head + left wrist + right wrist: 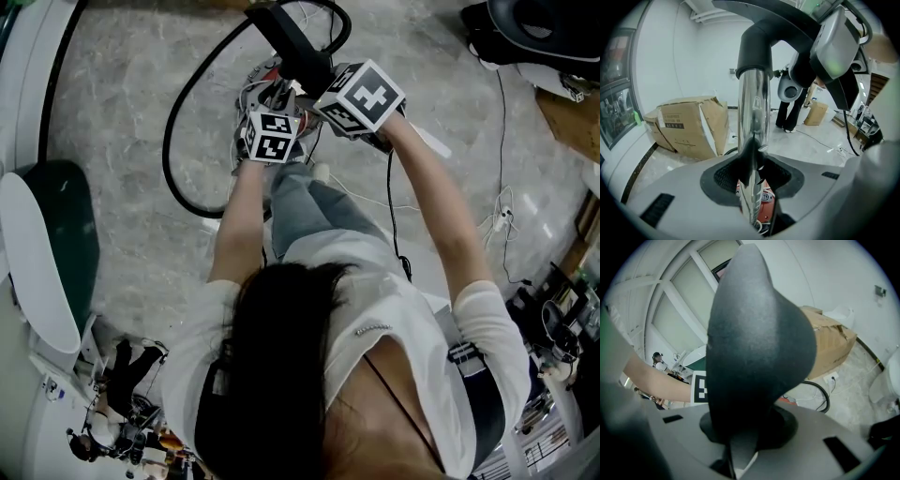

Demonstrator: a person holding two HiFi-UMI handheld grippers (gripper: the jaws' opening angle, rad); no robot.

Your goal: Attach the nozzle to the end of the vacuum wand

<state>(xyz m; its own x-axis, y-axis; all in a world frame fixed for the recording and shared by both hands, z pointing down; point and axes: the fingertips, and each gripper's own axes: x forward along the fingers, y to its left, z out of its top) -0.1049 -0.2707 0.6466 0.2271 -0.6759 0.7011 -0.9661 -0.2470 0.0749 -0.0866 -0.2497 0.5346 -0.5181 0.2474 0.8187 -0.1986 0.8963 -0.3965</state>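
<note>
Left gripper (752, 197) was clamped on the shiny chrome wand (754, 108) and right gripper (740, 446) on the matte black nozzle (757, 343), both held close together over the marble floor (122, 75). The wand ran straight up from the jaws, its long axis pointing away from the person, with a black collar at its far end.

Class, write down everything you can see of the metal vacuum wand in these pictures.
The wand is a straight, shiny, chrome-looking tube whose surface mirrors the room. In the left gripper view it stands nearly upright, clamped between the fingers of the left gripper. Its upper end goes into the collar of the matte black plastic nozzle, which the right gripper holds.
</note>
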